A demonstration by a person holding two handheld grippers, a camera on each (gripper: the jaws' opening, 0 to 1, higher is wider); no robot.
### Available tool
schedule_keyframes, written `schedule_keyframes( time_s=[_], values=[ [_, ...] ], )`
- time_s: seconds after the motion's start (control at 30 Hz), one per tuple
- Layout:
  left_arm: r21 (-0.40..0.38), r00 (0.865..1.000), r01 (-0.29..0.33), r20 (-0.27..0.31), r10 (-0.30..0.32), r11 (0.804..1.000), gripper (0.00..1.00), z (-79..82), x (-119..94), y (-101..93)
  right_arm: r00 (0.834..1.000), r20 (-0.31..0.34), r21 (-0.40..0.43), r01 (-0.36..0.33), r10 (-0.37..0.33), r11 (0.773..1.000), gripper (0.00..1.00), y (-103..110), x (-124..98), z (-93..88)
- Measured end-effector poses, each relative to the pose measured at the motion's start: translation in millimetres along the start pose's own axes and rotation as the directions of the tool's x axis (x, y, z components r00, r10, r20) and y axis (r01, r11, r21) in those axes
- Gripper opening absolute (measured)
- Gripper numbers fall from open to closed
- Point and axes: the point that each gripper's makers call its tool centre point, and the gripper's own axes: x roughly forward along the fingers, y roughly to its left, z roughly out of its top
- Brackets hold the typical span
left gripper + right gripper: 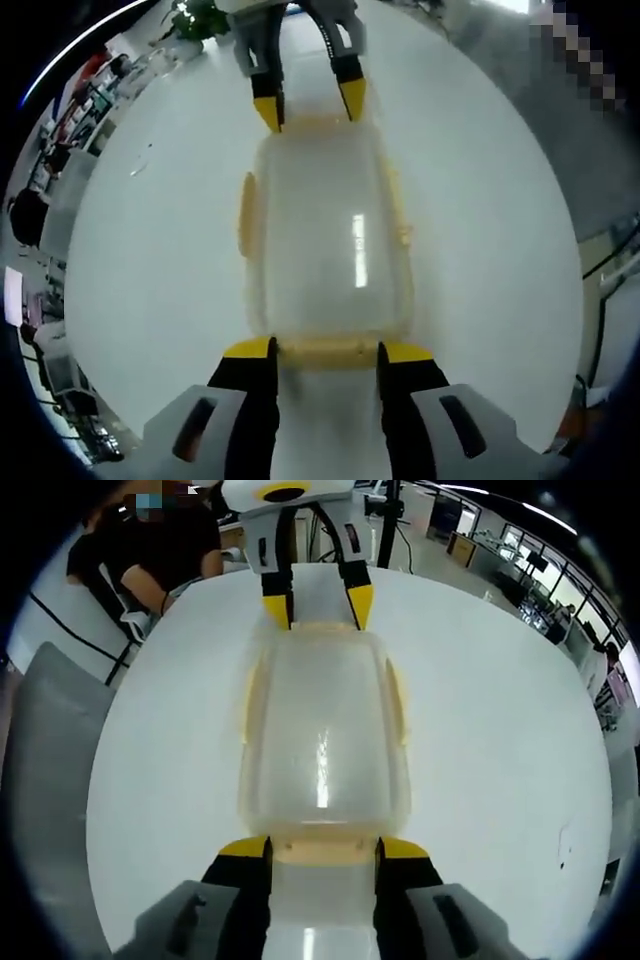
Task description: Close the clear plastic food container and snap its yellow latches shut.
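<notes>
1. The clear plastic food container (325, 235) sits on the white round worktop (480, 250), lid on, near the middle of the left gripper view; in the right gripper view the container (322, 735) also lies centre frame on the worktop (500, 740).
2. Left gripper (325, 352): its two black, yellow-tipped jaws rise from 6 o'clock and stand apart, one on either side of the near yellow latch (328, 352) at the container's short end. The tips lie just beside the latch ends; whether they press on it cannot be told. Nothing is clamped between them, so the jaws read as released.
3. Right gripper (325, 848): same arrangement at the opposite short end. Jaws spread, tips flanking the yellow latch (325, 850) at 6 o'clock of that view; contact cannot be told. Released, holding nothing.
4. Each gripper appears in the other's view at 12 o'clock: the right gripper (310, 105) at the container's far end in the left gripper view, the left gripper (317, 605) at the far end in the right gripper view.
5. Long-side latches: yellow strips visible along both long edges of the container, at 9 o'clock (246, 215) and 3 o'clock (398, 215) of the left gripper view. Whether they are snapped down cannot be told through the translucent plastic.
6. A seated person in dark clothing (150, 545) is at 11 o'clock in the right gripper view, beyond the worktop edge
</notes>
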Motion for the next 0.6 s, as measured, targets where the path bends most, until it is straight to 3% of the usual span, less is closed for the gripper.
schedule_keyframes(
  time_s=[0.6],
  values=[
    [0.007, 1.000, 0.014, 0.015, -0.014, 1.000, 0.36, 0.1, -0.7, 0.7, 1.000, 0.007, 0.009, 0.004, -0.004, 1.000, 0.37, -0.1, 0.5, -0.1]
  ],
)
